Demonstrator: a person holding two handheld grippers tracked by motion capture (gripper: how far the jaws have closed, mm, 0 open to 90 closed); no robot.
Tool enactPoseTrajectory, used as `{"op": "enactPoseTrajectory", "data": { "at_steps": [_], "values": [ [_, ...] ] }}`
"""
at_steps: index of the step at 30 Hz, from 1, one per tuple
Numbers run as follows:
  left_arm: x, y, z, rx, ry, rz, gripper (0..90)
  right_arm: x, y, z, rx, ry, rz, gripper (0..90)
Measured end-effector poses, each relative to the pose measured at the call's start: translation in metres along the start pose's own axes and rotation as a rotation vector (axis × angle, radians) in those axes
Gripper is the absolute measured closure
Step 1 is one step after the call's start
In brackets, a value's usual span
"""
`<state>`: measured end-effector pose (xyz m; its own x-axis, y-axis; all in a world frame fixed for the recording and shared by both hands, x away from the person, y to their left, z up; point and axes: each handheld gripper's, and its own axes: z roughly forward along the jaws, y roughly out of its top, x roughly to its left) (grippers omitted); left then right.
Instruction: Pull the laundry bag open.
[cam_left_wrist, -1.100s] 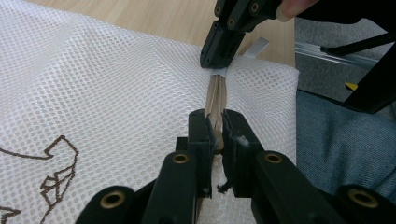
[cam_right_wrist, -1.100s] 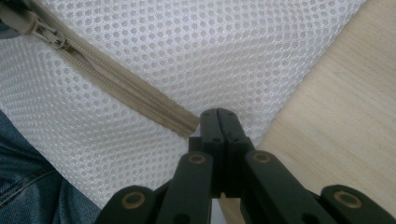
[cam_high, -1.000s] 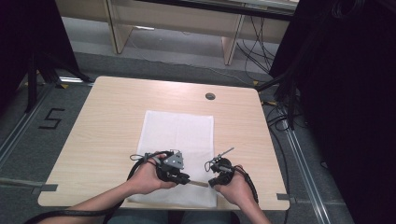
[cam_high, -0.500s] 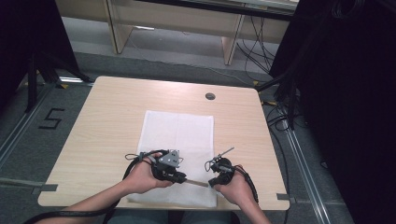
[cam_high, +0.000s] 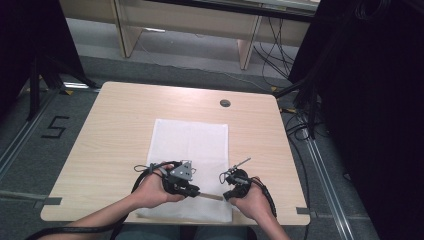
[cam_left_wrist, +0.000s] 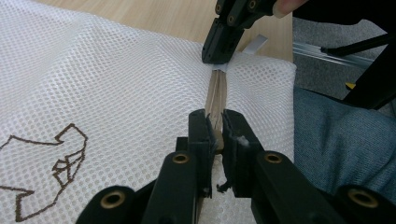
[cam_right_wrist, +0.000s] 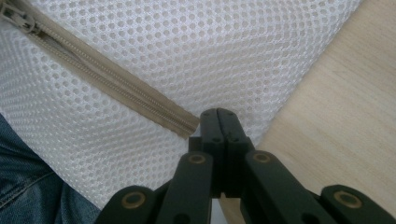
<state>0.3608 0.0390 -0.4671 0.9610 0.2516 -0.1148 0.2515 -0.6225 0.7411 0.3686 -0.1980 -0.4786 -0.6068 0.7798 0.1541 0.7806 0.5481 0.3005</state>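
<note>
Here the left hand-held gripper (cam_left_wrist: 215, 133) pinches the beige zipper (cam_left_wrist: 215, 93) of the white mesh bag (cam_high: 192, 150), which lies flat on the counter (cam_high: 115, 125). Just ahead of it, the right hand-held gripper (cam_right_wrist: 218, 116) is pressed together on the zipper's end. This looks like the bracing step; next, the left likely must slide along the zipper while the right holds firm.

A wooden table (cam_high: 115, 130) stands on grey floor (cam_high: 30, 135).

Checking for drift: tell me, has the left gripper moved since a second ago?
No. The left gripper sits at the same spot by the mesh bag's near edge.
</note>
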Motion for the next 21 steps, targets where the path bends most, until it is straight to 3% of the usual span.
{"op": "enactPoseTrajectory", "data": {
  "at_steps": [6,10,12,21],
  "values": [
    [0.0009,-0.0005,-0.0005,0.005,-0.001,0.004,82.1,-0.0002,-0.0005,-0.0004,0.004,0.003,0.007,90.0],
    [0.0033,-0.0032,-0.0053,-0.015,-0.006,-0.026,82.1,0.0003,-0.0003,-0.0007,0.007,-0.002,0.01,90.0],
    [0.0034,-0.0051,-0.0041,0.004,-0.002,-0.014,82.1,0.0007,0.0001,-0.0006,0.009,-0.004,0.014,90.0],
    [0.0046,-0.0052,-0.0045,0.004,-0.012,-0.003,82.0,0.0008,-0.0002,-0.0005,0.007,-0.008,0.012,90.0]
  ]
}}
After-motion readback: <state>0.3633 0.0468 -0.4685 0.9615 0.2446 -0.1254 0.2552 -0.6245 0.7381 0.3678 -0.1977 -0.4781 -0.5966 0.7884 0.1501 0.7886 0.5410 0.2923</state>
